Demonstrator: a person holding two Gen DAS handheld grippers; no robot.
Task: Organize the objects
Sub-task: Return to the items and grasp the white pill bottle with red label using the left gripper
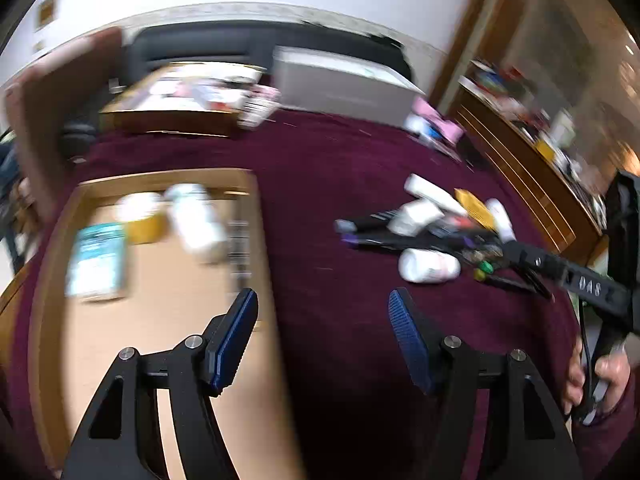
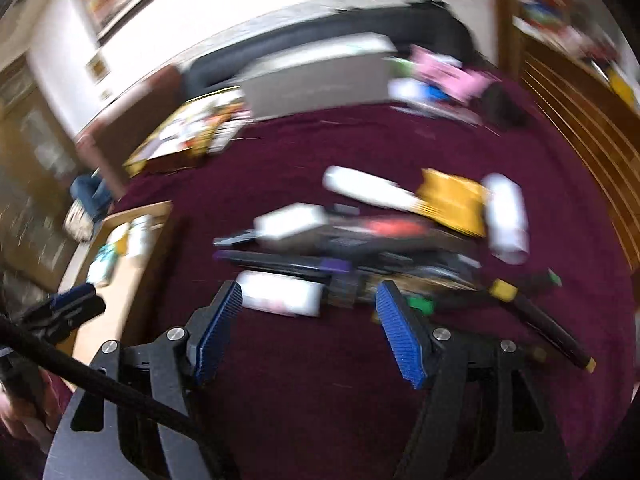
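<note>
The left gripper [image 1: 322, 336] tilts down over the edge of the cardboard box [image 1: 52, 280], jaws spread and empty. Inside the box a white bottle [image 1: 196, 220] lies pointing away. To the right, the right gripper [image 2: 308, 328] angles down, jaws apart with nothing between them, just short of a pile of pens and bottles [image 2: 360, 248] lying mostly crosswise on the maroon cloth [image 2: 300, 148]. Blur hides the labels.

Black-framed left gripper [image 1: 322, 334] and right gripper [image 2: 308, 328] (silver screws) carry ribbed blue pads.
</note>
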